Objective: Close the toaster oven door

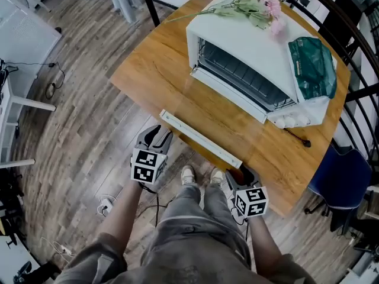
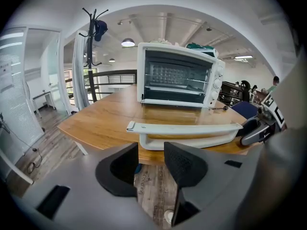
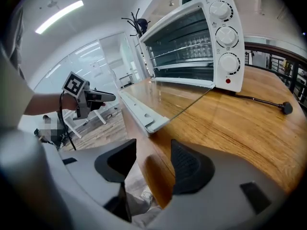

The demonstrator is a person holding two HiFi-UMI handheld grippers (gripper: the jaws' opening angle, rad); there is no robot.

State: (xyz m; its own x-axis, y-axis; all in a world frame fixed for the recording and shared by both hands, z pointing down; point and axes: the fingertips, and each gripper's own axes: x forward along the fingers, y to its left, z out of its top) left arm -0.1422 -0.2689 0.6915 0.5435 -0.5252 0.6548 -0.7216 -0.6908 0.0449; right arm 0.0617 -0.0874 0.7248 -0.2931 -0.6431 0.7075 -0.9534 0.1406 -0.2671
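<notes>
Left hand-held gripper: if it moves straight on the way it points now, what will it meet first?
Probably the white handle of the open toaster oven door, just beyond the open jaws of the left hand-held gripper. Depth is unclear; a lower path could meet the table edge first.

Noted at lower centre: left gripper (image 1: 155,138) and right gripper (image 1: 243,174) have grey bodies and black textured pads (image 2: 184,164). Each carries a cube (image 1: 148,165) of black-and-white square markers. A black cable (image 3: 61,114) trails from the left gripper. The person wears grey-olive trousers (image 1: 189,229) and pale shoes (image 1: 188,174).
</notes>
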